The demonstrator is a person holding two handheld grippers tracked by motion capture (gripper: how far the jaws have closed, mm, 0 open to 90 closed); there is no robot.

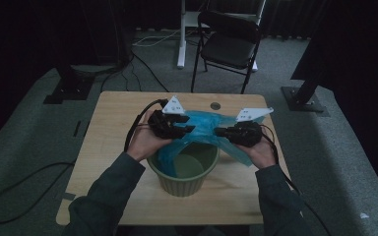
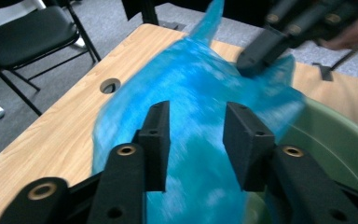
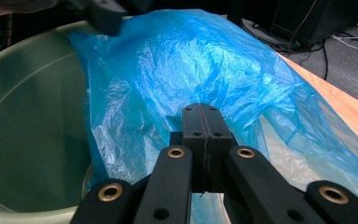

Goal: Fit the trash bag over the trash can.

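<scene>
Here the right gripper (image 3: pixel 204 122) pinches the blue bag (image 3: pixel 200 60) taut over the green bin (image 1: pixel 183 183) while the left gripper (image 2: pixel 196 122), jaws spread, frees its side to regrip.

I find nothing to read here: no word, label, brand, number or sign stands on anything I can see from above or along my own jaws.
</scene>
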